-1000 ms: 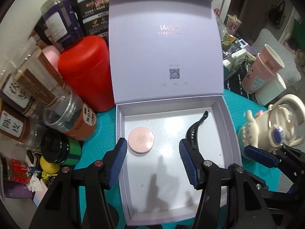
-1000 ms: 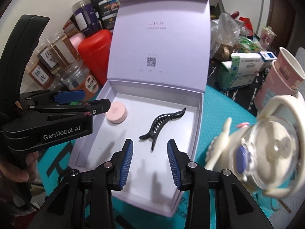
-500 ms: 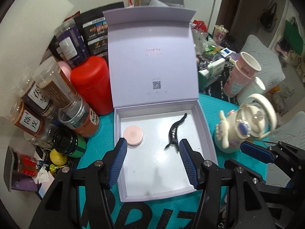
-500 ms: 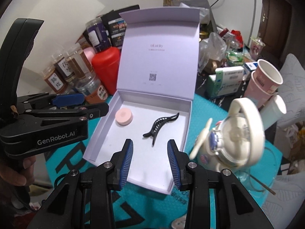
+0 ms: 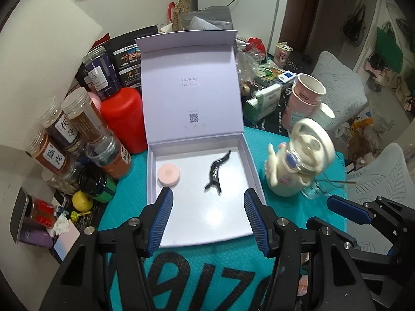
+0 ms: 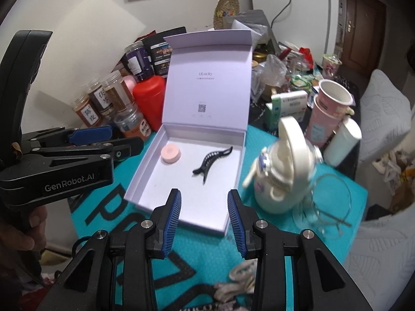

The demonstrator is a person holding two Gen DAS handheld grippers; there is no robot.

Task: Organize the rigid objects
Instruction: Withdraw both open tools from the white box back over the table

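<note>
An open lilac box with its lid upright stands on the teal mat. Inside lie a pink round disc at the left and a black hair claw clip near the middle. My left gripper is open and empty, above the box's near edge. My right gripper is open and empty, held near the box's front corner. The left gripper also shows at the left of the right wrist view.
A cream teapot-shaped bottle stands right of the box, with wire glasses and pink paper cups by it. A red canister and several jars crowd the left. Hair ties lie on the mat.
Both grippers have pulled back and up from the box, so the box and table look smaller. The clip and disc stay in the box. Both grippers stay open.
</note>
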